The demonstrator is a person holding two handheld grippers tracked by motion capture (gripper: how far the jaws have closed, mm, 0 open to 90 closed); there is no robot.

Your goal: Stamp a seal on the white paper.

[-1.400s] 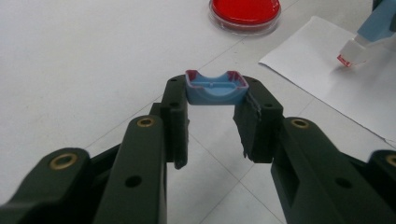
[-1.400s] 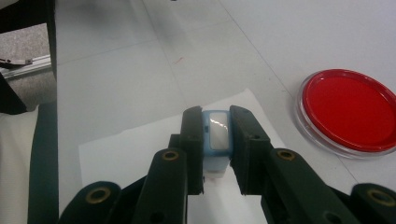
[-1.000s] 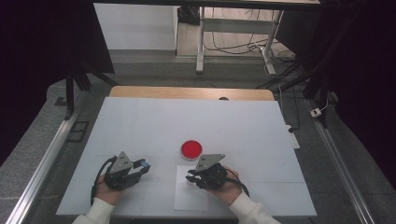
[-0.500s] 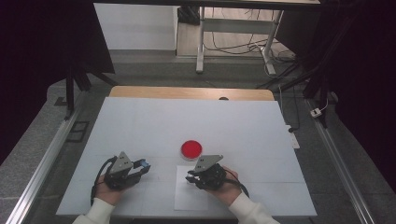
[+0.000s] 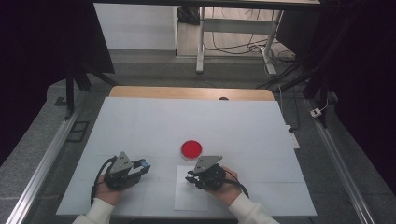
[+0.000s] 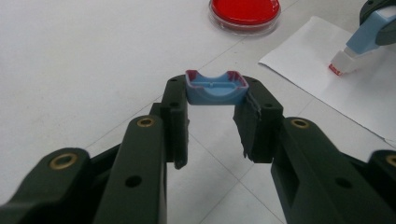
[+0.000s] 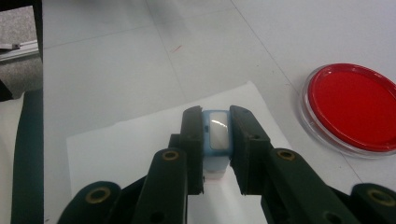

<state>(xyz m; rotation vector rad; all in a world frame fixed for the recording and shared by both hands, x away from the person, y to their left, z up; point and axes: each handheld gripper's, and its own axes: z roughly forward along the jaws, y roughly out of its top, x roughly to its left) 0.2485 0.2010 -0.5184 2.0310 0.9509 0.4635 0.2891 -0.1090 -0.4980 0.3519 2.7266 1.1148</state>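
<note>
Tongs are in both hands at the near edge of the white table [image 5: 140, 121]. The left gripper [image 6: 215, 109] is squeezed shut on a small blue cap [image 6: 216, 87]. The cap sits right at the tips of its black jaws, with its open side facing up. The right gripper [image 7: 215, 140] is squeezed shut on a light blue stamp [image 7: 217, 133]. From the left gripper view, the stamp's white end with a bit of red on it points down and touches a sheet of white paper [image 6: 345, 88]. The paper lies flat under the right gripper. A round dish [image 5: 192, 149] with a red inside rests on the table just past the tips of both grippers, a little closer to the right one. The dish is off the paper, just beside its far edge. The two grippers are near each other but not touching.
</note>
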